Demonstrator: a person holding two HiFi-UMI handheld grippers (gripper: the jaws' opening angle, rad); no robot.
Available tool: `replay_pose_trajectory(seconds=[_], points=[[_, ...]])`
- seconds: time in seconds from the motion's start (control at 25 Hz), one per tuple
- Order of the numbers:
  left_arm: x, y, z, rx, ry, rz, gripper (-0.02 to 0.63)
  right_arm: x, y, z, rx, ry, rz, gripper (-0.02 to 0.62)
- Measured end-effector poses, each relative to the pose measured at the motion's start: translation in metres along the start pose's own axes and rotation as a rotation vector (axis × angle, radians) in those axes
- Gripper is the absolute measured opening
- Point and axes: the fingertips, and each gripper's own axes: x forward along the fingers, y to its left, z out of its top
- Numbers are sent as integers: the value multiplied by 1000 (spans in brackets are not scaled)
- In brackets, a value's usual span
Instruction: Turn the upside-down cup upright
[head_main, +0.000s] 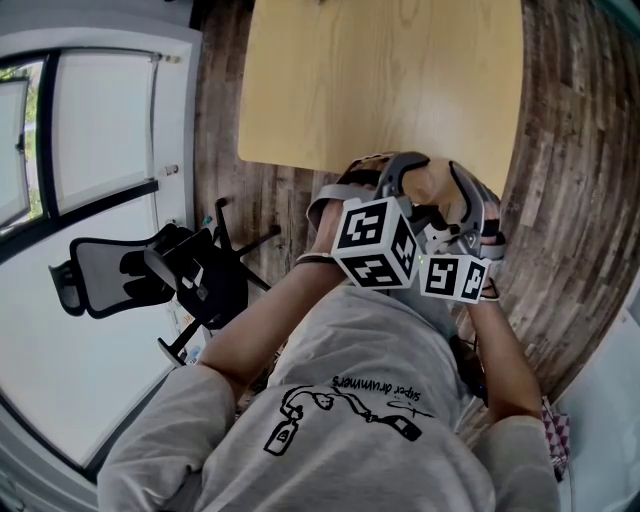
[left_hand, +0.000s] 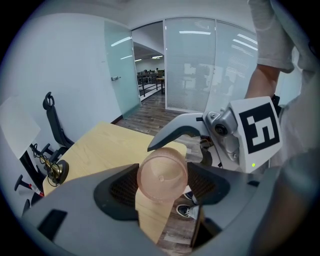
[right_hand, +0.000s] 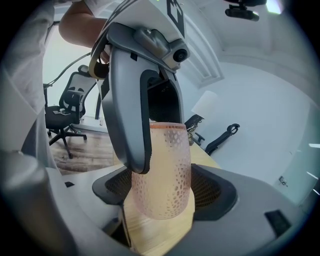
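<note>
A translucent pink cup (head_main: 429, 186) with a dotted pattern is held in the air over the near edge of the light wooden table (head_main: 380, 80). Both grippers meet on it. In the left gripper view the cup's (left_hand: 162, 175) round base faces the camera, and the left gripper (left_hand: 162, 184) is shut on its sides. The right gripper's curved finger (left_hand: 175, 131) arches over it. In the right gripper view the cup (right_hand: 162, 170) stands side-on, with the right gripper (right_hand: 162, 192) shut on it. The left gripper's finger (right_hand: 127, 115) lies along the cup's left side.
A black office chair (head_main: 150, 275) stands on the wood floor to my left, beside glass panels. A small brass-coloured object (left_hand: 57, 170) sits on the table's far corner. A scooter (right_hand: 220, 137) leans by the white wall. My shoes (left_hand: 190, 210) show below the table edge.
</note>
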Motion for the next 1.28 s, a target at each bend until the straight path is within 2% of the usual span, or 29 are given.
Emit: replay_pose_trajectory(seconds=[0.32, 0.76, 1.0, 1.28], points=[[0, 4, -3, 4, -28, 5, 302, 3, 0, -2, 30, -19, 3, 348], [1, 16, -1, -33, -97, 11, 304, 11, -11, -15, 108, -27, -11, 348], [-3, 21, 0, -73, -153, 14, 302, 14, -17, -18, 162, -52, -10, 348], [-7, 21, -4, -151, -225, -5, 302, 18, -20, -24, 292, -120, 0, 350]])
